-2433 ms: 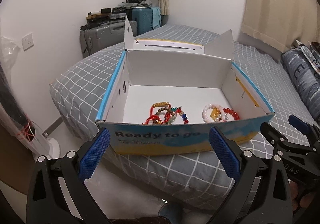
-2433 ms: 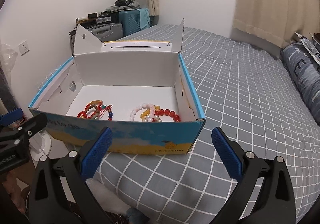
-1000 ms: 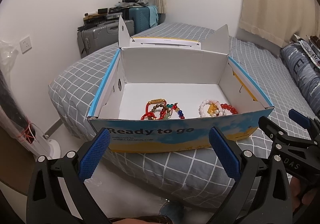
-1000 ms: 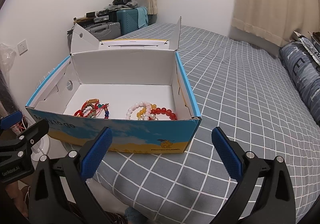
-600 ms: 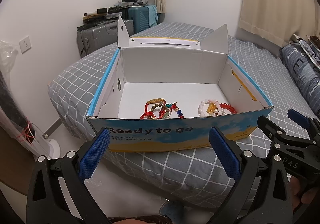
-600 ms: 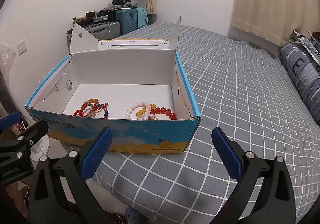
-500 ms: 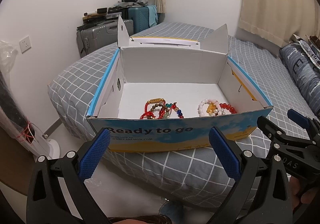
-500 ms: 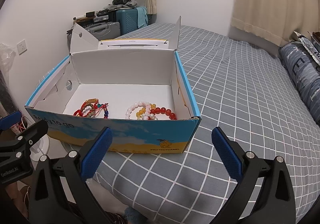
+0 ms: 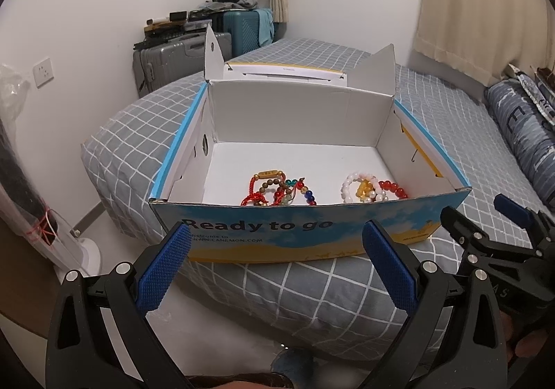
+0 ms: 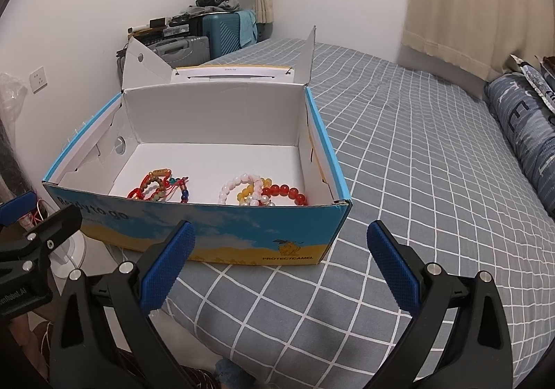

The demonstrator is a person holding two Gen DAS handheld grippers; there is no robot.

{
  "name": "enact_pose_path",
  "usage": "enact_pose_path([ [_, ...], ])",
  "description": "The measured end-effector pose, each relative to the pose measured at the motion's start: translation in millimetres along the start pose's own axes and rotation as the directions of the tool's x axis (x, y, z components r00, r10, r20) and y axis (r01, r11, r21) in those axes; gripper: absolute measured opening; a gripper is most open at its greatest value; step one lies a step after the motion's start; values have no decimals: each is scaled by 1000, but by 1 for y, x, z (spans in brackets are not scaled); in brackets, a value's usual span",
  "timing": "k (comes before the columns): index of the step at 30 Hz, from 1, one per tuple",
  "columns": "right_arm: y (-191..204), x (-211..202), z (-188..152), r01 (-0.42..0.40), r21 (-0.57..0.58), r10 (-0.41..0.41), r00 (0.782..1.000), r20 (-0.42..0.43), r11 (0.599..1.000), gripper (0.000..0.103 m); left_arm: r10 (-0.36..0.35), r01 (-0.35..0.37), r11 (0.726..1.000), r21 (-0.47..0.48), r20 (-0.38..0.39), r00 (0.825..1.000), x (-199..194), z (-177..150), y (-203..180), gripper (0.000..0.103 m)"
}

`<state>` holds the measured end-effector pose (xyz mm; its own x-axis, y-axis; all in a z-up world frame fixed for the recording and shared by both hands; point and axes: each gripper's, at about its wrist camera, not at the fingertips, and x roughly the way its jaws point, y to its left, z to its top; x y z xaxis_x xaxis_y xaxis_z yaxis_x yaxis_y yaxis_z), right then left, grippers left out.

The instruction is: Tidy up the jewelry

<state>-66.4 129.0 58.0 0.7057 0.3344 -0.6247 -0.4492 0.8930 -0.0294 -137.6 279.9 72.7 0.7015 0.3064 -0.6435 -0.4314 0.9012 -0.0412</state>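
Observation:
An open blue and yellow cardboard box (image 9: 312,233) (image 10: 222,233) sits on the corner of a bed. Inside lie two heaps of bead bracelets: a red-cord and dark-bead heap (image 9: 277,189) (image 10: 159,187) on the left, a white, yellow and red bead heap (image 9: 371,187) (image 10: 260,193) on the right. My left gripper (image 9: 275,267) is open and empty, just in front of the box's front wall. My right gripper (image 10: 279,264) is open and empty, in front of the box's right front corner. Each gripper shows at the edge of the other's view.
The bed has a grey checked cover (image 10: 433,180) stretching right. A dark blue pillow (image 10: 527,132) lies at the far right. Suitcases (image 9: 180,56) stand by the wall behind the box. The floor drops off to the left of the bed corner (image 9: 104,153).
Both grippers have drifted slightly, so the box sits a little lower and closer in view. The bracelets and box have not moved. Both grippers stay open.

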Motion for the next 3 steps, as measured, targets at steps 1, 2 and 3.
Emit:
enact_pose_path([
  [1, 0, 0, 0, -1, 0, 1, 1000, 1, 1000, 95, -3, 3, 1000, -4, -1, 1000, 0, 0, 0, 97],
  [2, 1, -1, 0, -2, 0, 2, 1000, 2, 1000, 95, -2, 2, 1000, -5, -1, 1000, 0, 0, 0, 97],
  [3, 1, -1, 0, -1, 0, 1, 1000, 3, 1000, 95, 1, -1, 1000, -7, 0, 1000, 0, 0, 0, 97],
])
